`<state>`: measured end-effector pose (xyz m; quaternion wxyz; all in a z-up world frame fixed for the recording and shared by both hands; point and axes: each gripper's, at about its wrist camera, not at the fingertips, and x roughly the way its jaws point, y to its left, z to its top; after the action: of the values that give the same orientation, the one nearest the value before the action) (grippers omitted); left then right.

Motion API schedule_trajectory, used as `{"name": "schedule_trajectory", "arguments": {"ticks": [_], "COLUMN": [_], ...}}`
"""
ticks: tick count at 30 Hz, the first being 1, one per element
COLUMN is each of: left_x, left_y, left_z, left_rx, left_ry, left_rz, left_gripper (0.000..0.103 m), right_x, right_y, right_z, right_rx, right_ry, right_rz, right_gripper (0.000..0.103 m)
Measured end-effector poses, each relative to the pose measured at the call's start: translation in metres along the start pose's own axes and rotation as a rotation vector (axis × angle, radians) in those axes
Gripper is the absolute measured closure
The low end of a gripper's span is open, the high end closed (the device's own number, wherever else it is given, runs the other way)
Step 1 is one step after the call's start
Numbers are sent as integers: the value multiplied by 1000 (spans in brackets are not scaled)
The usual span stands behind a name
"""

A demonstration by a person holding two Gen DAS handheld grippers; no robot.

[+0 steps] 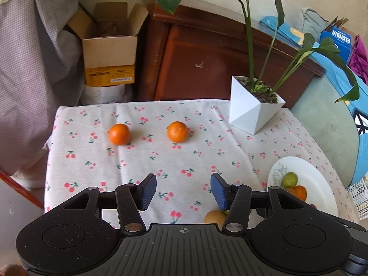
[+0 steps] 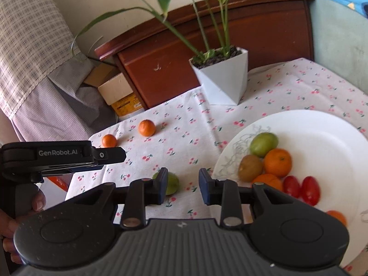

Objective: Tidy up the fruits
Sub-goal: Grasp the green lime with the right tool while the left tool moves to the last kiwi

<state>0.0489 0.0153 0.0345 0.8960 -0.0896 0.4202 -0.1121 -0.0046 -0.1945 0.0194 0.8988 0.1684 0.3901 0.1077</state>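
Observation:
Two oranges lie apart on the cherry-print cloth, well beyond my left gripper, which hangs open over bare cloth with nothing between its fingers. A yellowish fruit peeks out low behind its right finger. My right gripper is open and empty; a green fruit lies on the cloth just behind its left finger. To its right, the white plate holds a green fruit, a kiwi, oranges and two red tomatoes. The left gripper shows side-on at the left.
A white angular pot with a leafy plant stands at the table's far right corner. Behind the table are a brown wooden headboard and an open cardboard box. A hand grips the left tool's handle.

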Motion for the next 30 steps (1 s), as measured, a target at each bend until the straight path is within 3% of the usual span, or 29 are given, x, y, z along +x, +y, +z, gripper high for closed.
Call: {"name": "schedule_trajectory", "arguments": {"ticks": [7, 10, 30], "left_x": [0, 0, -1], "left_y": [8, 7, -2], "left_z": [-9, -13, -33], "left_rx": [9, 33, 167], "left_ry": [19, 25, 71], "left_rz": [8, 16, 1], "left_gripper": [52, 52, 53], "right_x": [15, 19, 32], "right_y": [7, 6, 13], "right_z": [-4, -4, -6], "right_rx": [-7, 10, 14], "right_ry": [21, 22, 30], "right_rz": [12, 12, 35], "right_gripper": [72, 67, 71]}}
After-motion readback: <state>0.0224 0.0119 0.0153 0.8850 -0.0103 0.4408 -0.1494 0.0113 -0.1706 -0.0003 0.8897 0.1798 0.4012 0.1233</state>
